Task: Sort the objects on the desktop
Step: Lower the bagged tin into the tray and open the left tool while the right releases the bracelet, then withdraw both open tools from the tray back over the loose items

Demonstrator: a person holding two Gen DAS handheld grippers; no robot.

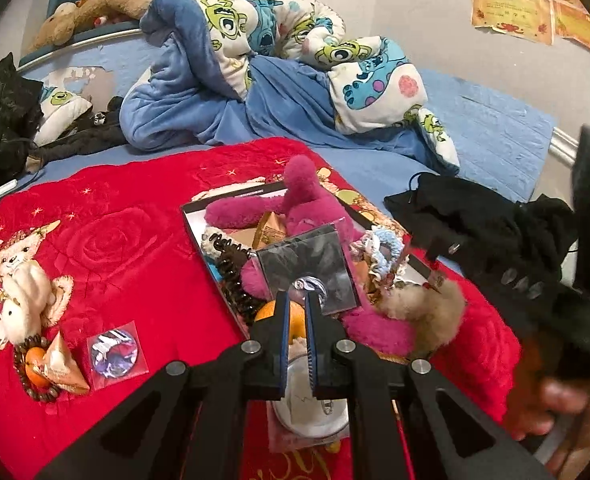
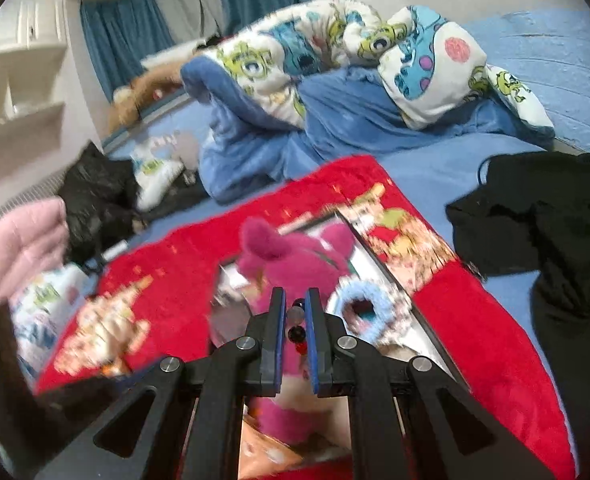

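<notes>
- Low in the centre of the right wrist view, a short string of dark and red beads [image 2: 296, 330] is sitting between the fingers of the right gripper [image 2: 295, 312]. The jaws are pressed nearly together, pinching it, and the strand's long axis is running straight along the fingers, pointing up-frame toward the box.
- Right past those fingertips the pink plush toy [image 2: 295, 256] is filling the open box [image 2: 379, 258], with a blue crocheted ring [image 2: 361, 304] lying just right of the tips. So I'm guessing the drop spot is dead ahead and slightly below, no sideways swing needed. That view is blurry, so take it loosely.
- Over in the left wrist view, the left gripper [image 1: 295, 304] is looking narrowed too, with a round white badge [image 1: 309, 400] lying between the fingers lower down. I can't tell if it's actually clamping the badge or just hovering over it. An orange [image 1: 295, 320] is peeking out behind the tips.
- Further out at lower left, a wrapped badge [image 1: 115, 350], a wooden bead bracelet [image 1: 31, 376] and a triangular snack packet [image 1: 61, 364] are lying on the red quilt [image 1: 115, 248], well apart from the box. The left gripper seems nearer those.
</notes>
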